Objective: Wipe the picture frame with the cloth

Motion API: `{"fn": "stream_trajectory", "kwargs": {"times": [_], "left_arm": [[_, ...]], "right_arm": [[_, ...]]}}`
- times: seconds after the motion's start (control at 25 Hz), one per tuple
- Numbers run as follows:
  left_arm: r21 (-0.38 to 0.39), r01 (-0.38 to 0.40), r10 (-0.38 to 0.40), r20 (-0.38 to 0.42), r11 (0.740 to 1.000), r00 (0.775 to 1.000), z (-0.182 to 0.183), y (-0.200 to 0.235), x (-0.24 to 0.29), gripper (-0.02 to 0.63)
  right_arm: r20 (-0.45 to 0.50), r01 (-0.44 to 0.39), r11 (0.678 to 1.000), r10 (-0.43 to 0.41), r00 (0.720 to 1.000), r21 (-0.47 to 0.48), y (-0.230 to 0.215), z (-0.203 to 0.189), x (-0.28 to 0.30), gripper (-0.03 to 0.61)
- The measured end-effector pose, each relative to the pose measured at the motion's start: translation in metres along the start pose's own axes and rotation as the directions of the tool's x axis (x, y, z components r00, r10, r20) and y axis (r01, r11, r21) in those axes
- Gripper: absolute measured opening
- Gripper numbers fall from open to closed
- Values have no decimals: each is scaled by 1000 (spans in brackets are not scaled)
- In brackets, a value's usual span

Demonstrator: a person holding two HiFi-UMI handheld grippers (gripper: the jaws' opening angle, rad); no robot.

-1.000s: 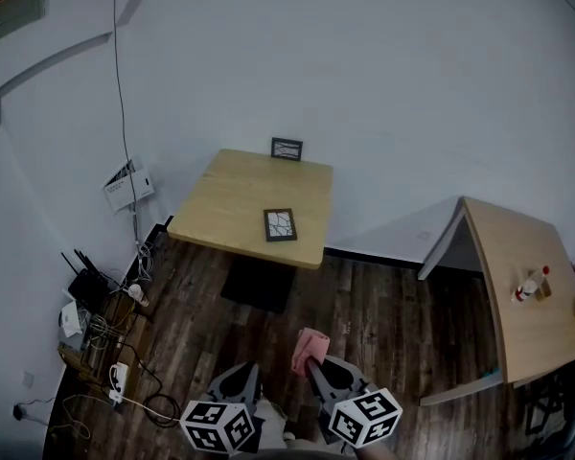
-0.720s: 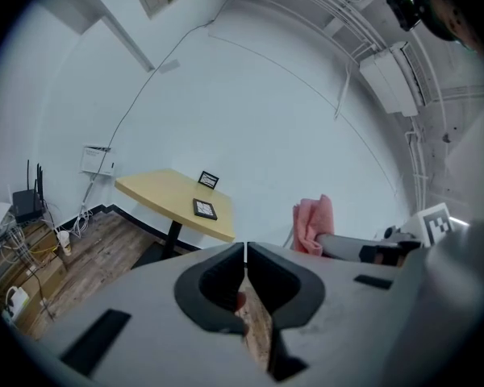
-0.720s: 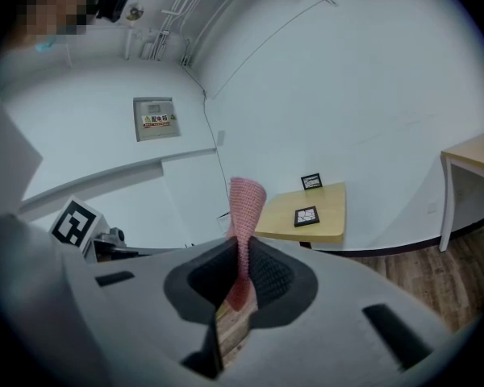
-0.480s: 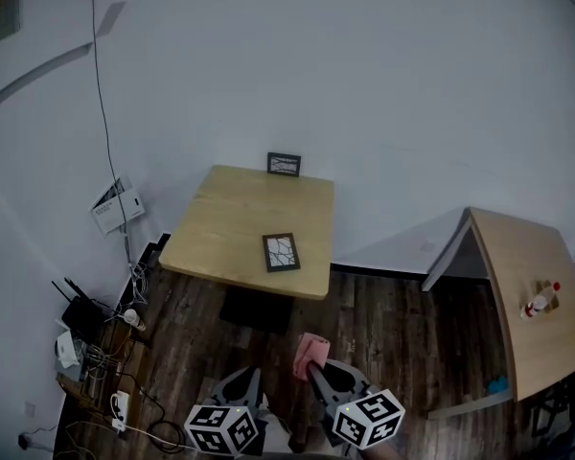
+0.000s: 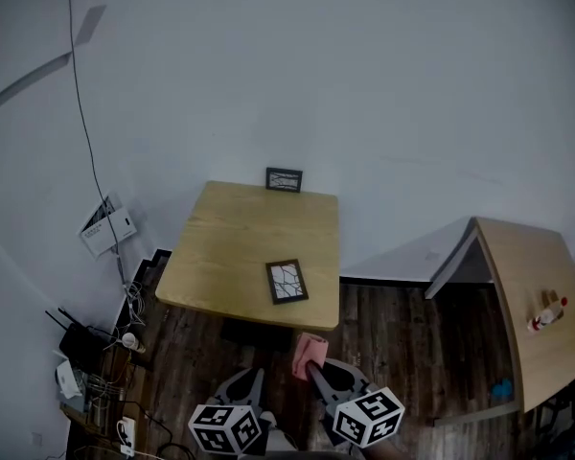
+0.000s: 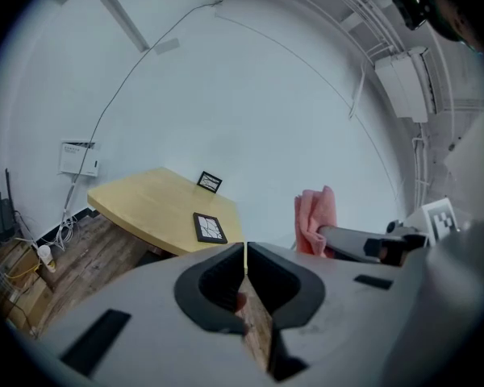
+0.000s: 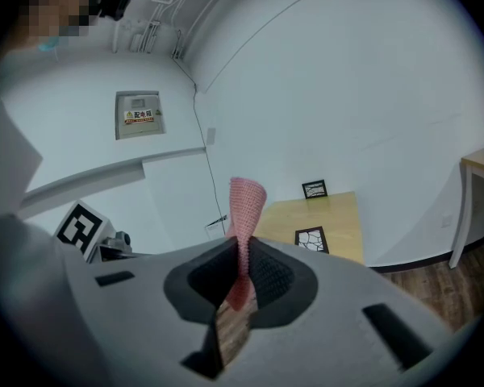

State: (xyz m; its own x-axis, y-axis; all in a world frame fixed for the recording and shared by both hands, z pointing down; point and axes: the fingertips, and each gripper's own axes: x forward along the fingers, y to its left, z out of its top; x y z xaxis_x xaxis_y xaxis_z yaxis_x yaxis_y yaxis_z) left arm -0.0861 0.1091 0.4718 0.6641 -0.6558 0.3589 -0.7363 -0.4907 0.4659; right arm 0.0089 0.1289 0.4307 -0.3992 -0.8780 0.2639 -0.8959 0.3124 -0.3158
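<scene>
Picture frame [image 5: 287, 282] lies flat on the wooden counter [image 5: 240, 247], near its front edge. A second frame [image 5: 284, 178] stands at the back edge against the wall. Nearer the camera, over the dark plank floor [image 5: 393, 353], the left tongs [image 5: 259, 374] are pressed together with nothing between them. Just to their right, the right tongs [image 5: 310, 365] pinch a pink cloth [image 5: 310, 349], which sticks up past their tips, clear of the counter. A second counter [image 5: 527, 305] stands far right.

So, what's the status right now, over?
Right gripper shut on cloth. Left gripper shut, empty. Frame flat on table ahead, untouched. Nothing in the way.
</scene>
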Motion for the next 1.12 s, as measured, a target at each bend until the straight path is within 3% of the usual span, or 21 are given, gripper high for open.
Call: {"fn": "stream_trajectory", "kwargs": {"times": [0.56, 1.12], "left_arm": [[2, 29, -29, -25, 1000, 999, 57, 69, 73, 11], [-27, 29, -31, -84, 999, 996, 61, 84, 132, 11]], "right_arm": [[15, 15, 1000, -15, 1000, -1, -27, 37, 113, 18], [-33, 63, 998, -63, 997, 20, -89, 45, 158, 18]]}}
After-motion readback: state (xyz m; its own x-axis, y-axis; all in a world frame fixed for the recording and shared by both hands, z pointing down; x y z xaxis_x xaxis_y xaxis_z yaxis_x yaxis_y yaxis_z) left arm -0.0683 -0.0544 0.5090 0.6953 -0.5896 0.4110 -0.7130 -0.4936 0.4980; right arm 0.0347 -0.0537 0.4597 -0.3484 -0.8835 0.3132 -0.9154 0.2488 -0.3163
